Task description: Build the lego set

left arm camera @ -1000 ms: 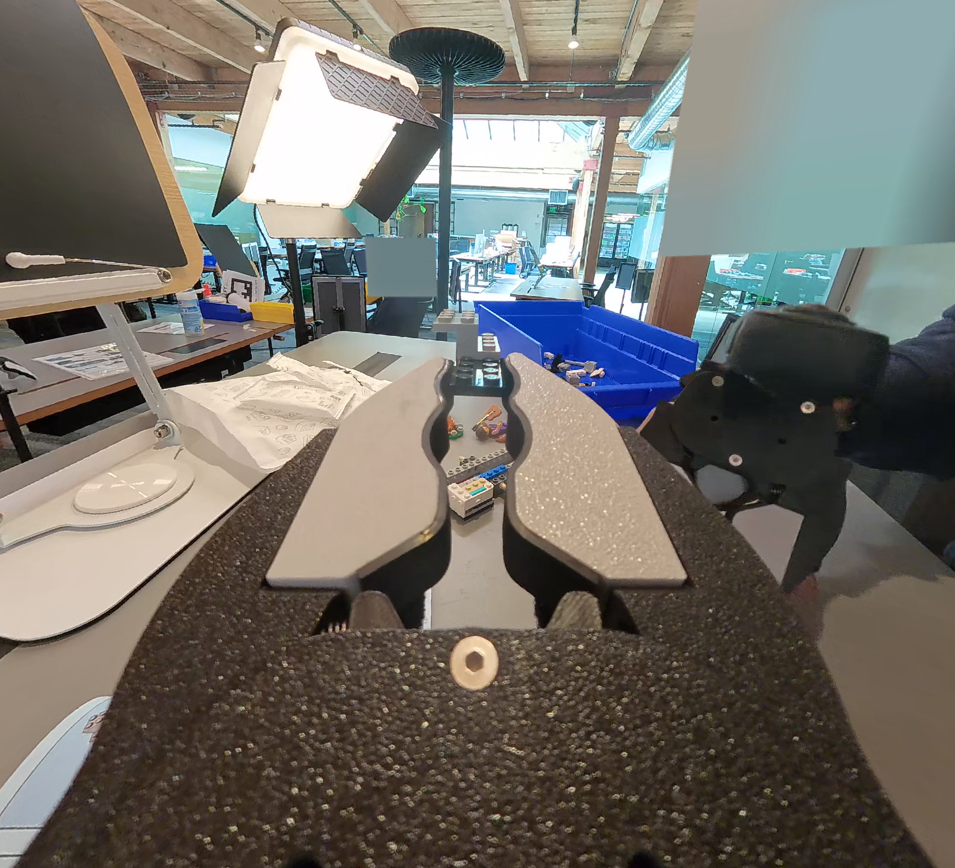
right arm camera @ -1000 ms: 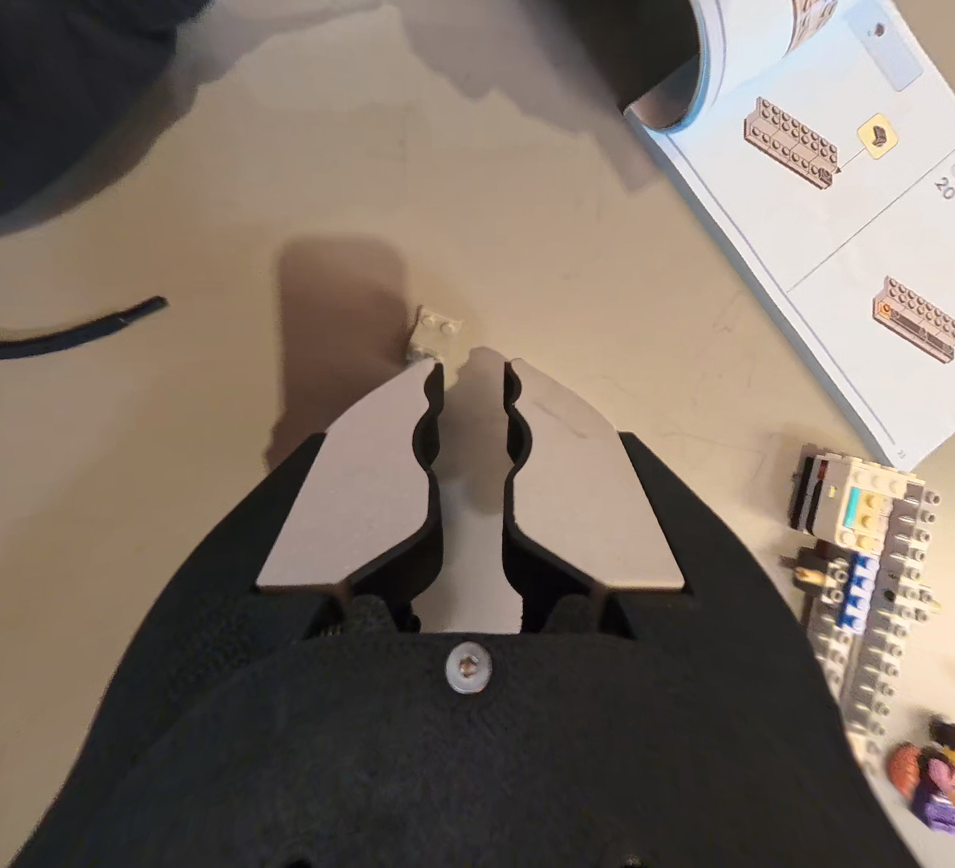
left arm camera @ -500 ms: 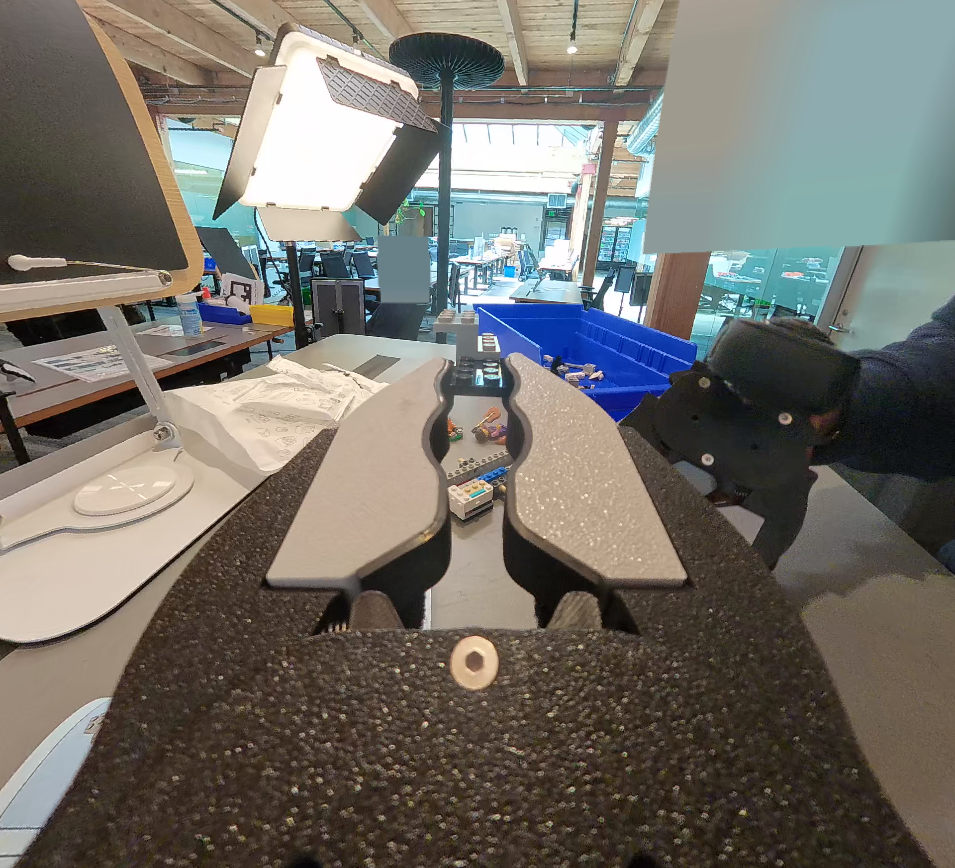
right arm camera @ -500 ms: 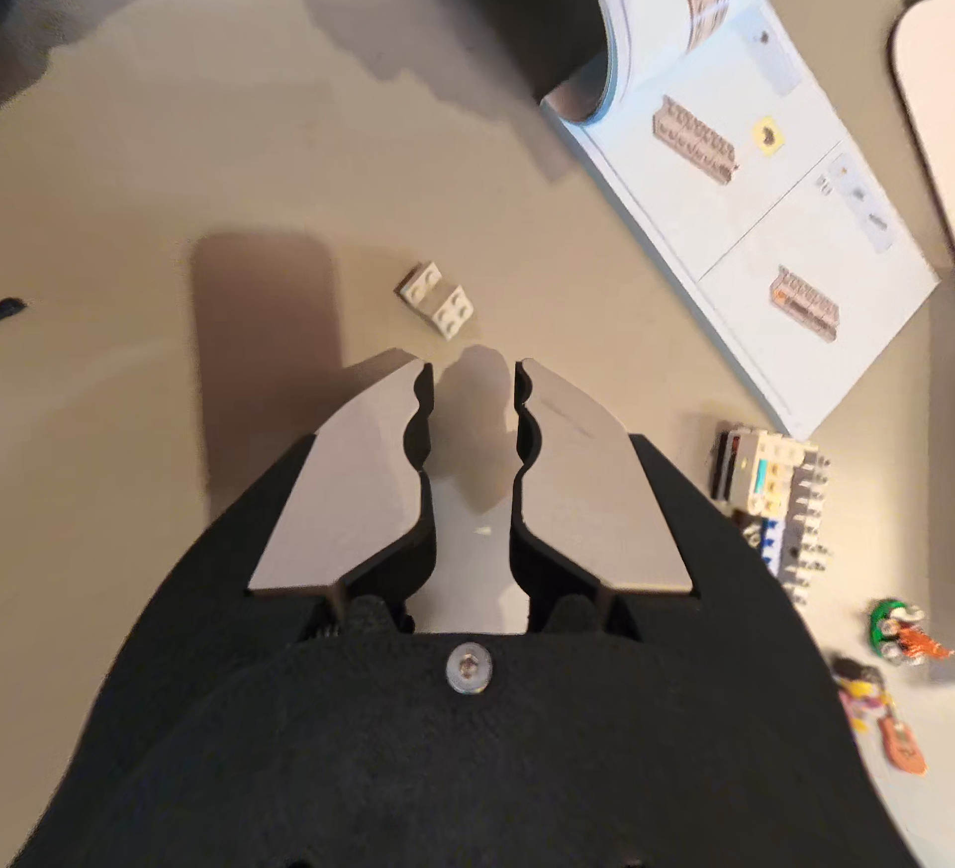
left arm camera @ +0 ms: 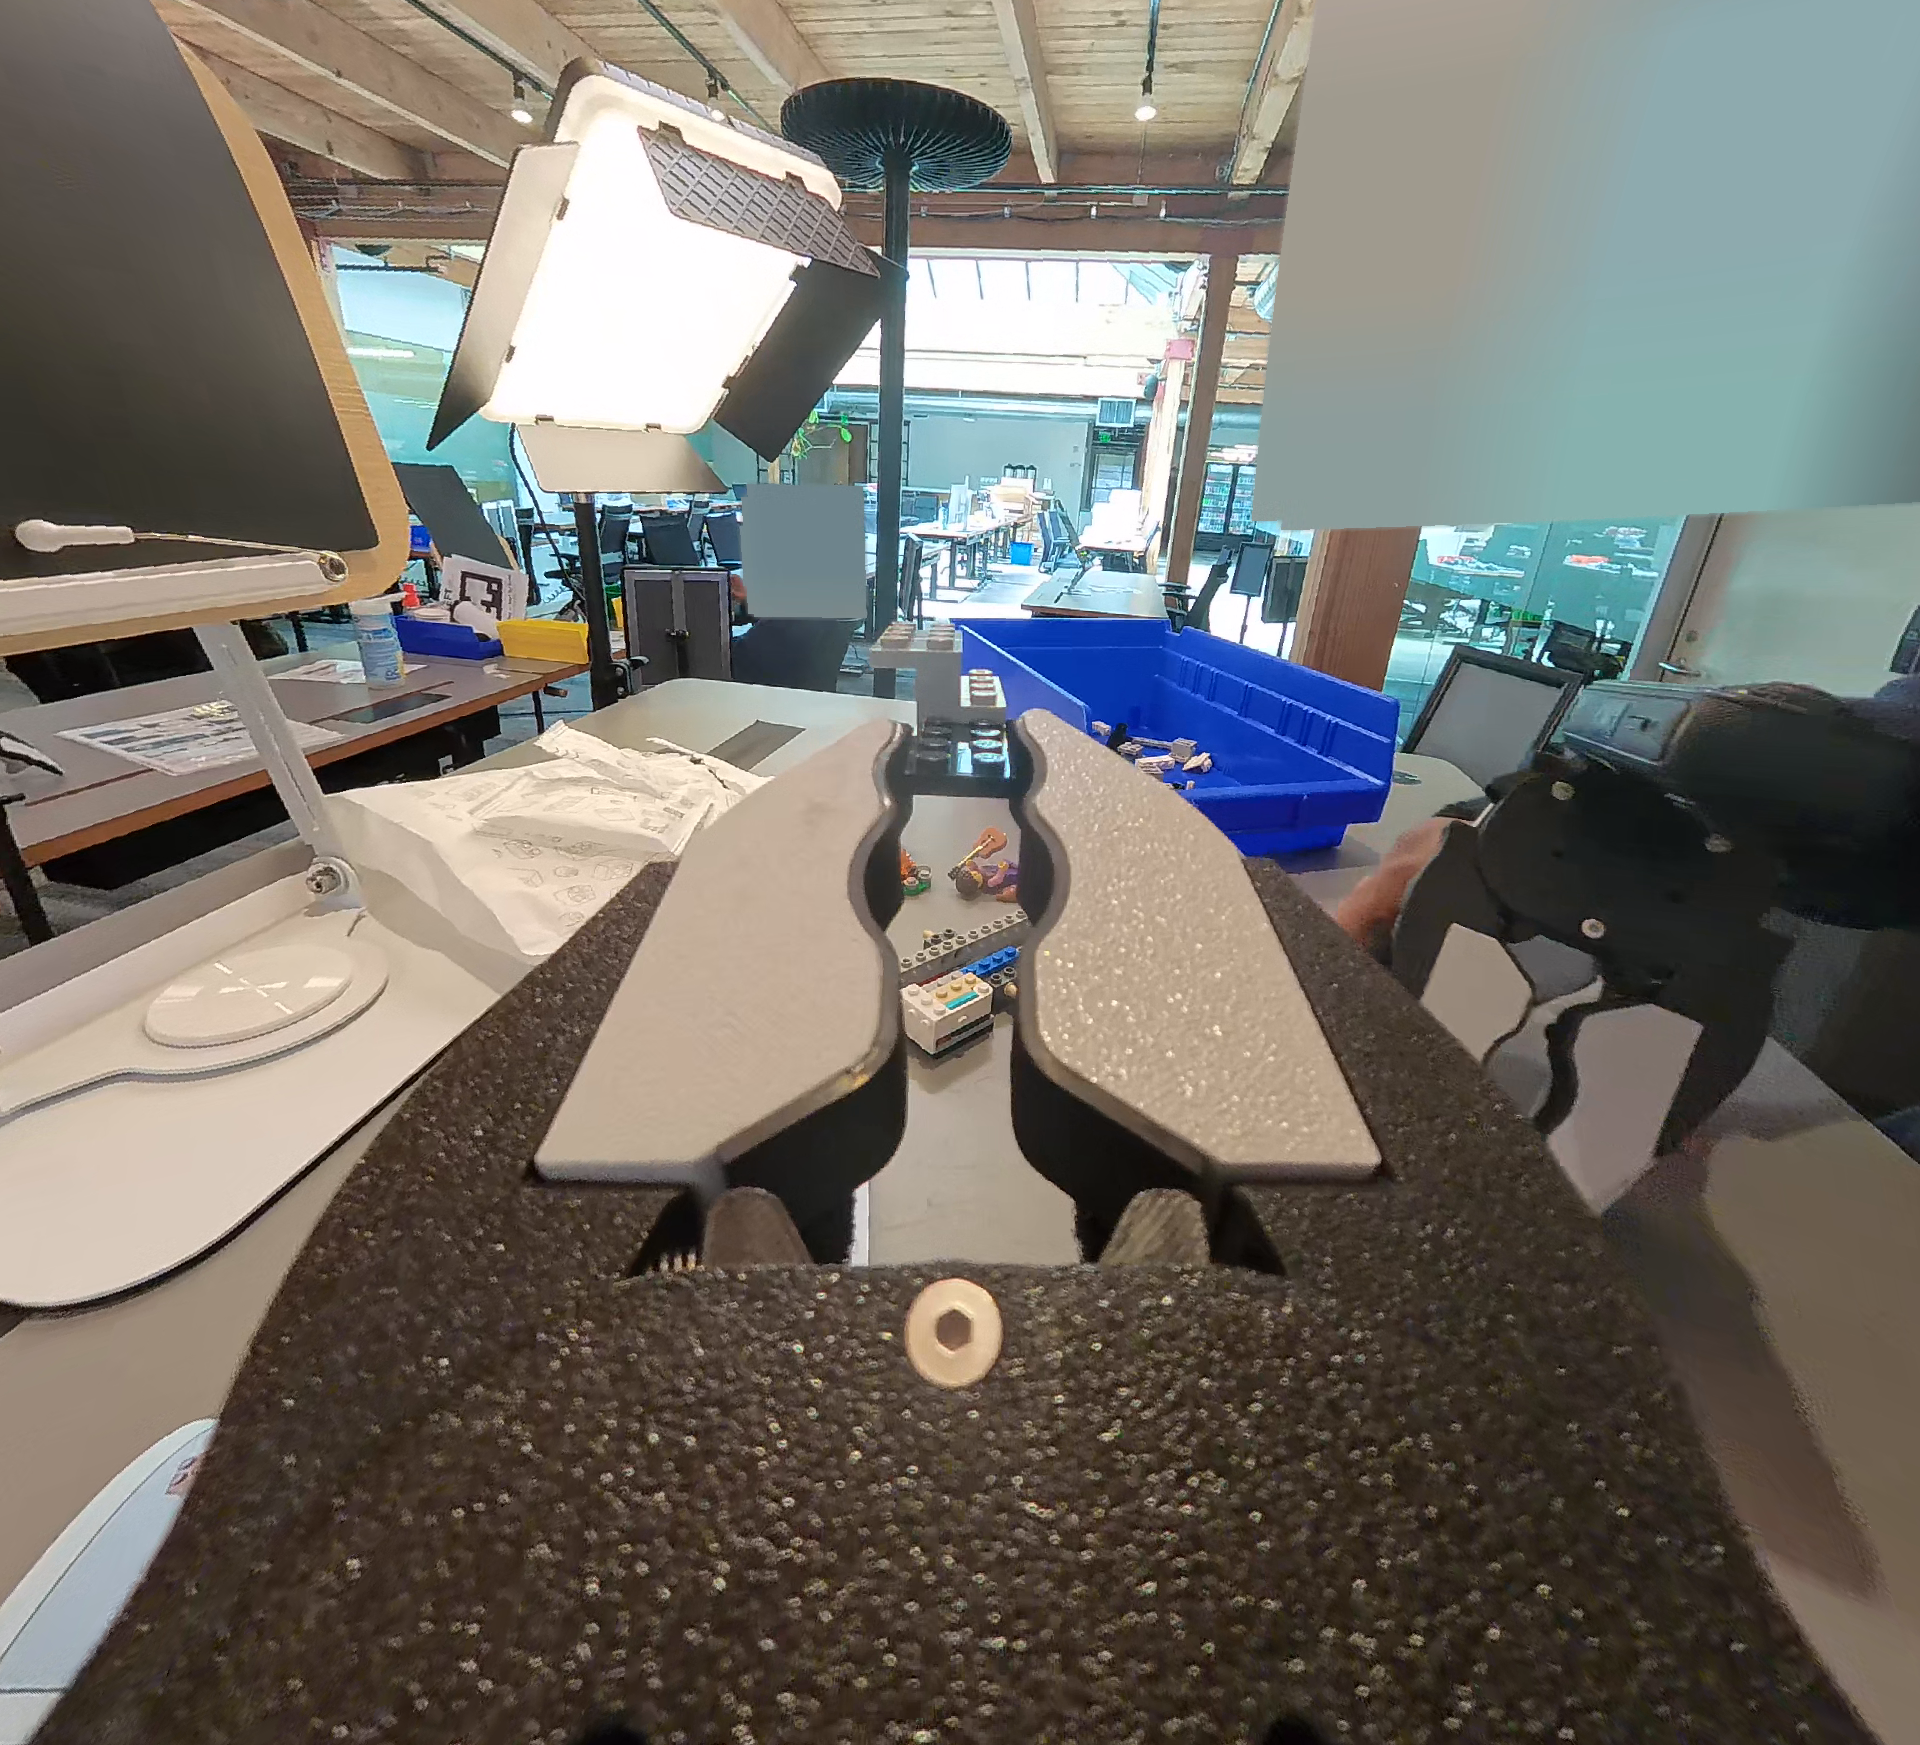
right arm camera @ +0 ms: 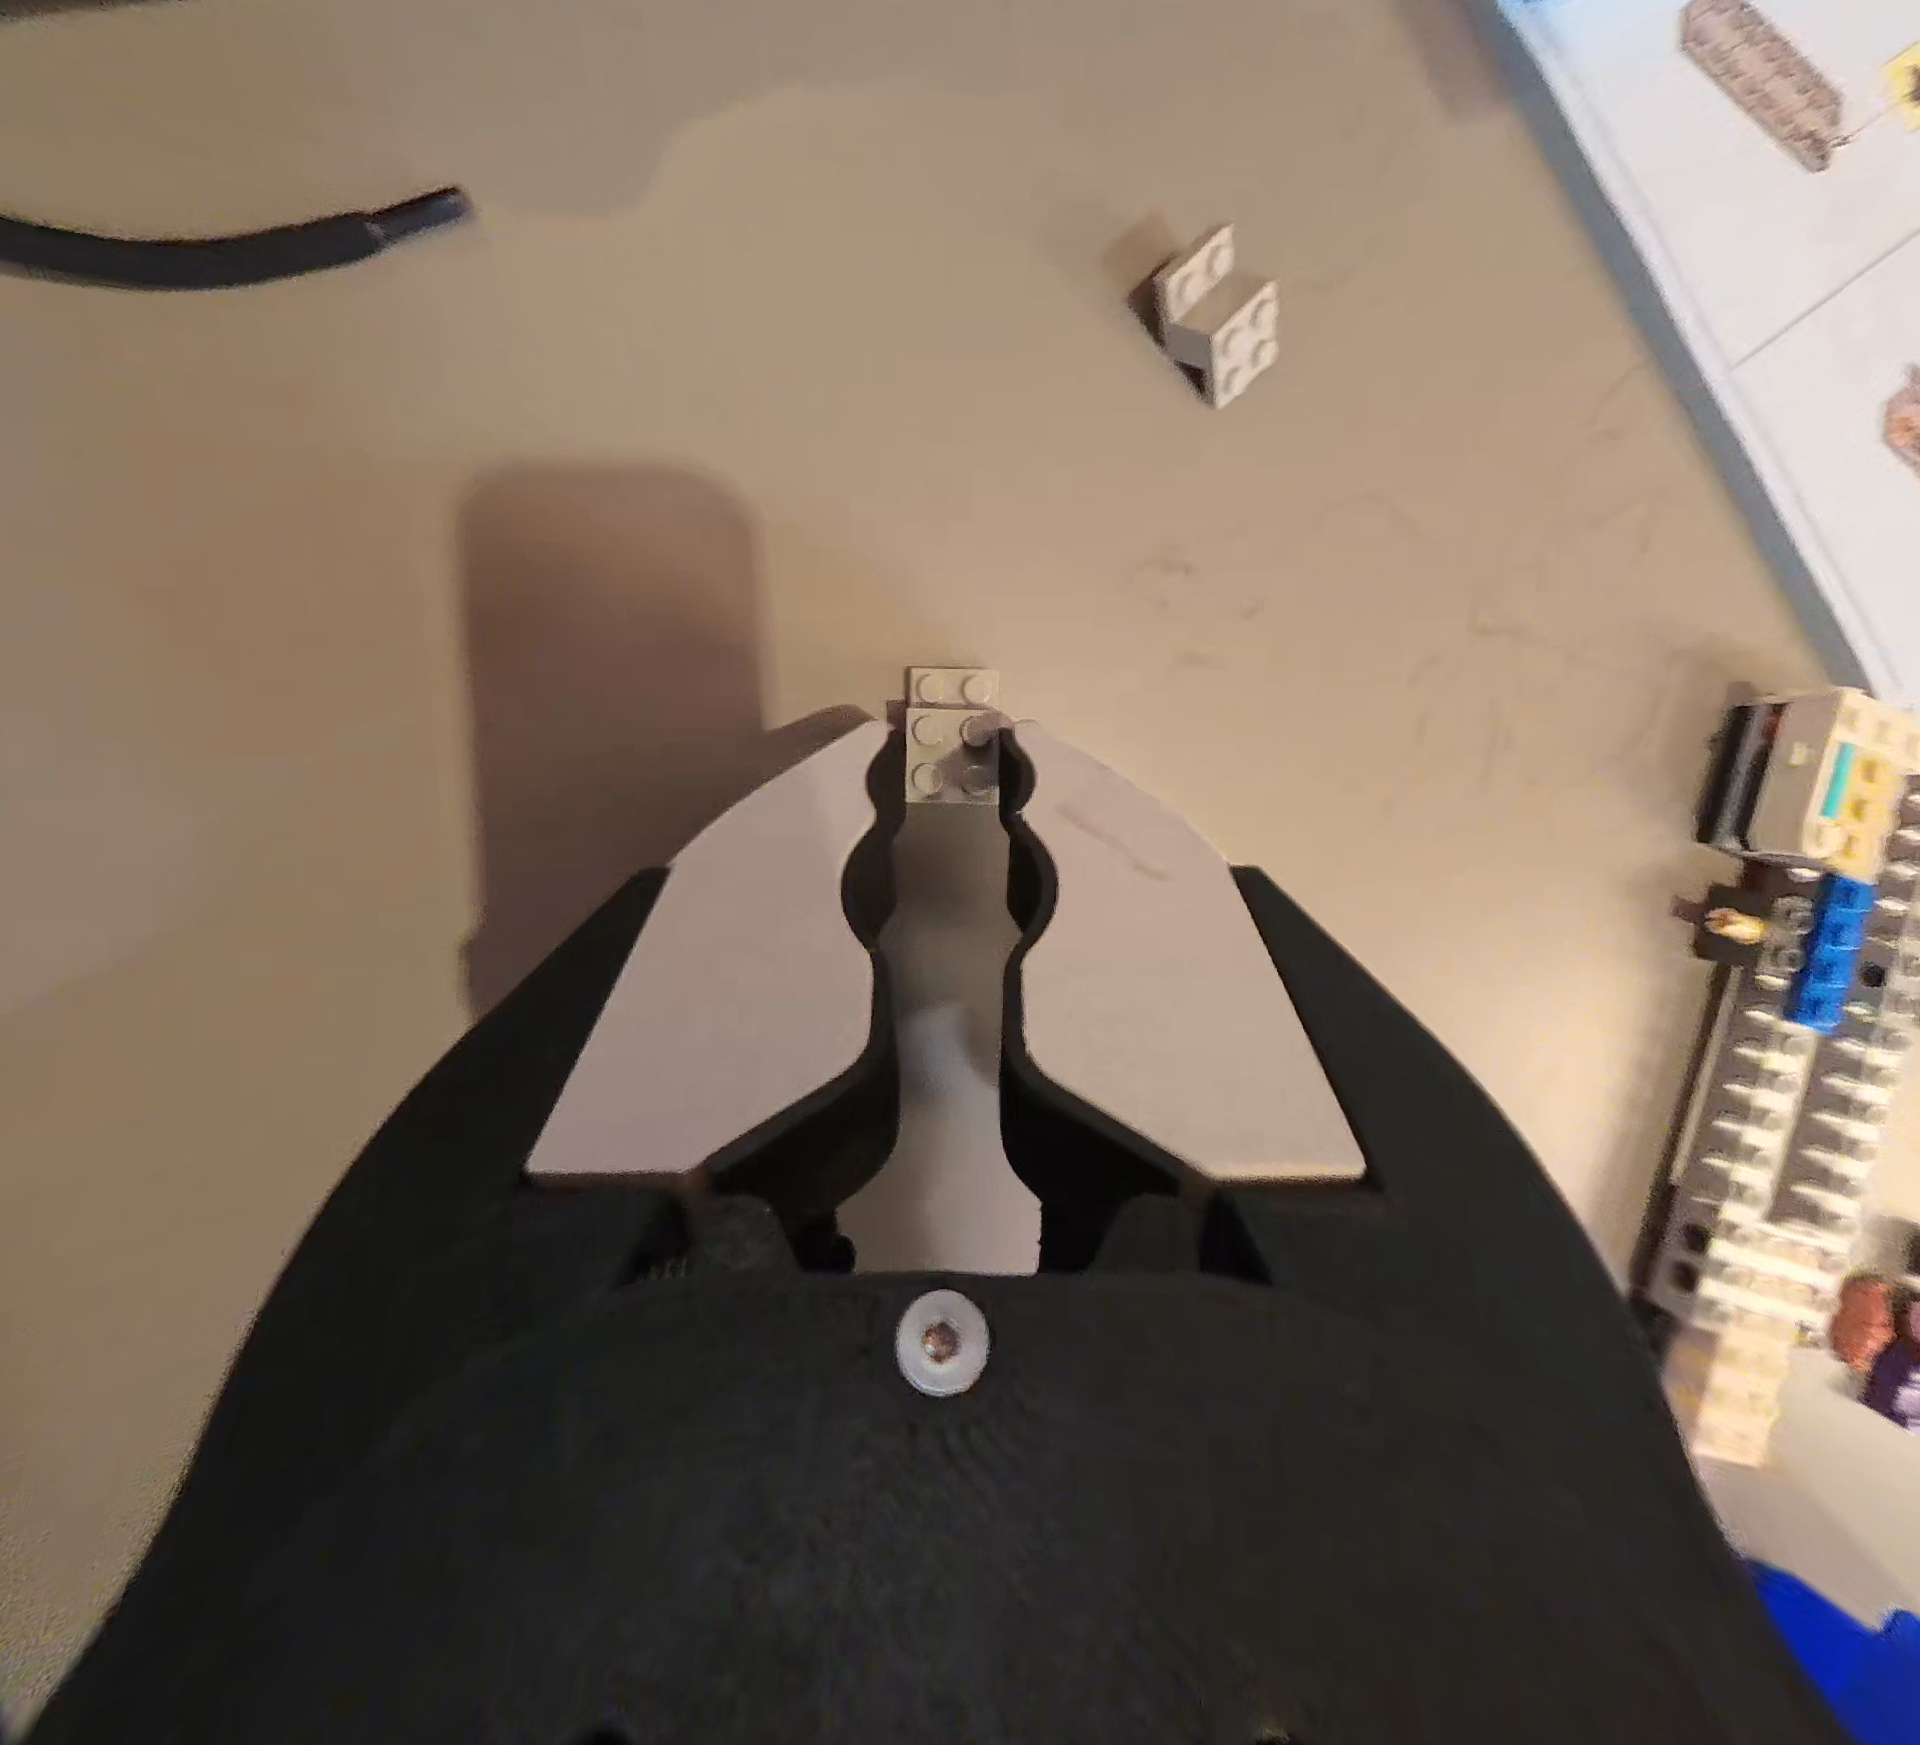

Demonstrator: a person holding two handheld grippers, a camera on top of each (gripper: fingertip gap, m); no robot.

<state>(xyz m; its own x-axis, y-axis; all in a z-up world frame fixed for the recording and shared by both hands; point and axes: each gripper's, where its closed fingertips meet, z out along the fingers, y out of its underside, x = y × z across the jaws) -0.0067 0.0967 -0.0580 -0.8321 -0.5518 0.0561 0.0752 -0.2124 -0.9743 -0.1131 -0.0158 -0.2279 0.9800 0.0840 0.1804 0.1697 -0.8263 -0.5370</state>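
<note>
I held my left gripper (left arm camera: 958, 750) level above the table, pointing out across the room, its two grey, grainy fingers (left arm camera: 1132, 947) clamped on a small black studded plastic plate (left arm camera: 958, 753) at the very tips. Two grey studded bricks (left arm camera: 943, 677) stood stacked on that plate, just beyond the fingertips. Below the gap between the fingers lay a long grey studded build with a white and blue block (left arm camera: 951, 989) on the beige table (left arm camera: 1818, 1280), and two little toy figures (left arm camera: 961, 869) just past it. Ahead and to the right sat one blue plastic bin (left arm camera: 1247, 739) with a few loose pieces inside; to the left lay a crumpled white paper bag (left arm camera: 520, 822).

My right gripper (right arm camera: 951, 750) pointed steeply down at the tabletop, its smooth grey fingers (right arm camera: 758, 916) closed on a small light grey stepped brick (right arm camera: 951, 739), both tips pressing its sides. The brick showed four studs on the nearer face and two on the step beyond. A second light grey stepped brick (right arm camera: 1210, 313) lay loose ahead and to the right, well apart. Further right lay one open printed booklet (right arm camera: 1766, 137), and to the left one black cable end (right arm camera: 208, 241).
</note>
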